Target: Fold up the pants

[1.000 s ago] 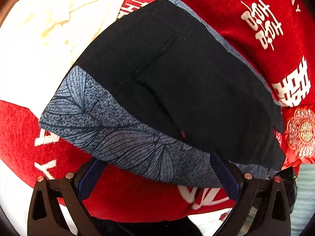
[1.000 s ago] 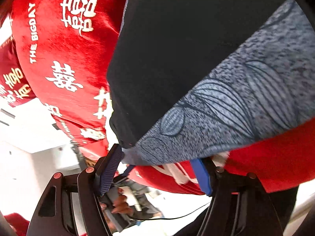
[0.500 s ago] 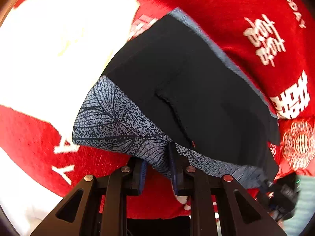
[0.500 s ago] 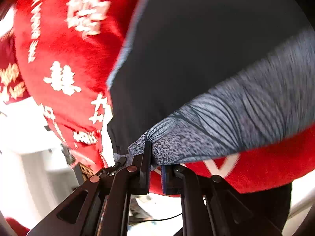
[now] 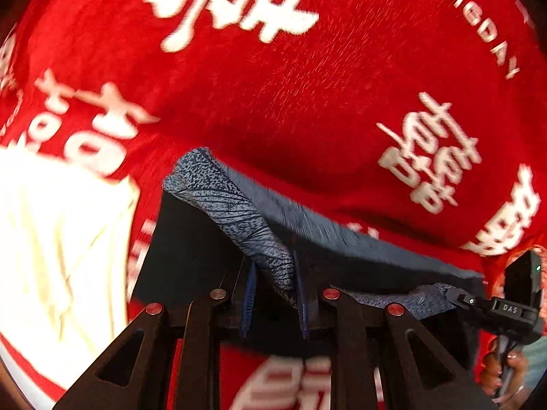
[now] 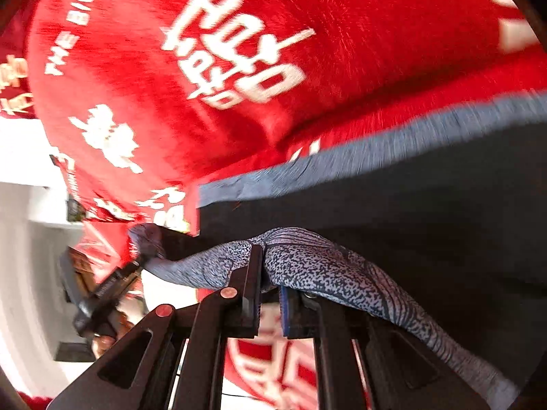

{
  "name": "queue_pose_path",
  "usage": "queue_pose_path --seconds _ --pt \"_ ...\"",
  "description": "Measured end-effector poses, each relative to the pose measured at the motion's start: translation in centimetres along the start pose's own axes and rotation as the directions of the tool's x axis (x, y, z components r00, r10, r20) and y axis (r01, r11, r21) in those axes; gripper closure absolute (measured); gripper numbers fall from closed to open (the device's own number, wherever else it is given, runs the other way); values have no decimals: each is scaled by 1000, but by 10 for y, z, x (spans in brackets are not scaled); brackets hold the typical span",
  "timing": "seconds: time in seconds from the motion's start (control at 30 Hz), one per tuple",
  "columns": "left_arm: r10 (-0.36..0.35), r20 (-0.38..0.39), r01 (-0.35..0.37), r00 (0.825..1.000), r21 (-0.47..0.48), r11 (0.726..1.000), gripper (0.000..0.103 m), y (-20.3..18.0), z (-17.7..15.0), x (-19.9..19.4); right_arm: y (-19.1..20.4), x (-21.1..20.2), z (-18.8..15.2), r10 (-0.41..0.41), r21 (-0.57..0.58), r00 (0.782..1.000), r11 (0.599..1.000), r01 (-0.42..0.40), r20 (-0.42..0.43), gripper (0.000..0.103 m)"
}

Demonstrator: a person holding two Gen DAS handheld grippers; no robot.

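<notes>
Between the jaws of the left gripper (image 5: pixel 273 294) a bunched fold of the patterned grey band (image 5: pixel 239 212) of the pants (image 5: pixel 191 249) is being pinched, the blue pads sitting narrow on the cloth. Over on the other side the right gripper (image 6: pixel 270 294) is doing the same, its jaws nearly closed on the same band (image 6: pixel 324 263) further along. Both are holding the hem edge lifted, and the dark body of the pants is hanging and spreading away ahead of the jaws, down onto the red blanket (image 5: pixel 307 102) with white lettering that is lying beyond. Seen from the left wrist, the band is running off to the right of the jaws toward the other gripper (image 5: pixel 495 307), which is showing at the far right edge; seen from the right wrist, the band is trailing off to the left toward its partner (image 6: pixel 109 283). So the long axis of the held edge is lying across, from one pair of jaws to the other, and each hand is gripping one end of it, neither nearer than the other. A pale cream cloth (image 5: pixel 61 246) is lying to the left of the left jaws, beside the pants. My judgement is that the coming move is turning on carrying this edge forward, away from the jaws, over the dark fabric ahead, both hands keeping level.
</notes>
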State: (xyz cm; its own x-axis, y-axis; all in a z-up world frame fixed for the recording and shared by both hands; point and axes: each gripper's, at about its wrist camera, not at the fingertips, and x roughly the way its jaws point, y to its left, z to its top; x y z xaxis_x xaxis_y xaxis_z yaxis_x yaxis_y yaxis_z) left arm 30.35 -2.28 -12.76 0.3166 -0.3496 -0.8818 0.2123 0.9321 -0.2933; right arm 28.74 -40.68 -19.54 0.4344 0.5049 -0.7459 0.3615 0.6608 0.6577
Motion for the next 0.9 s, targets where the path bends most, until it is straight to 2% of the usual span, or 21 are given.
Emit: queue_pose_path --seconds 0.17,0.27,0.33,0.37,0.4,0.43,0.5,0.53,0.63,0.7,0.77,0.83,0.9 --pt "66 -8 -66 998 1 998 80 -10 24 64 -26 49 41 -80 -31 993 996 78 -81 92" --pt "113 -19 -113 993 10 994 80 -18 26 89 -37 63 47 -88 -22 990 996 86 -111 91" --pt "157 -19 -156 987 19 988 70 -23 28 97 -38 62 48 -80 -23 989 997 78 -123 91" --pt "193 -12 -193 981 16 981 51 -24 29 96 -35 60 47 -87 -33 988 996 83 -131 89" --pt "212 -1 -212 977 10 977 35 -24 27 91 -32 56 46 -103 -51 986 994 97 -134 81" --pt "221 15 -221 975 -1 975 31 -22 28 84 -28 50 46 -117 -74 984 991 108 -132 74" --pt "213 24 -213 977 -11 977 30 -16 28 70 -19 35 43 -114 -101 987 990 103 -109 37" --pt "221 23 -221 975 -7 975 30 -12 27 62 -13 23 39 -115 -115 990 988 105 -79 34" --pt "250 -3 -249 968 58 967 30 -18 17 59 7 0 25 -97 -165 995 982 91 -32 34" --pt "263 -28 -257 965 134 957 30 -25 7 68 21 8 18 -113 -228 992 969 97 -58 49" --pt "291 -46 -278 956 183 943 30 -34 3 87 30 32 19 -160 -296 982 947 123 -103 51" --pt "295 -36 -284 955 176 943 30 -41 5 96 35 58 20 -208 -353 971 923 155 -119 52" --pt "322 -39 -312 946 161 936 30 -44 12 117 38 82 26 -319 -414 944 873 260 -80 52"
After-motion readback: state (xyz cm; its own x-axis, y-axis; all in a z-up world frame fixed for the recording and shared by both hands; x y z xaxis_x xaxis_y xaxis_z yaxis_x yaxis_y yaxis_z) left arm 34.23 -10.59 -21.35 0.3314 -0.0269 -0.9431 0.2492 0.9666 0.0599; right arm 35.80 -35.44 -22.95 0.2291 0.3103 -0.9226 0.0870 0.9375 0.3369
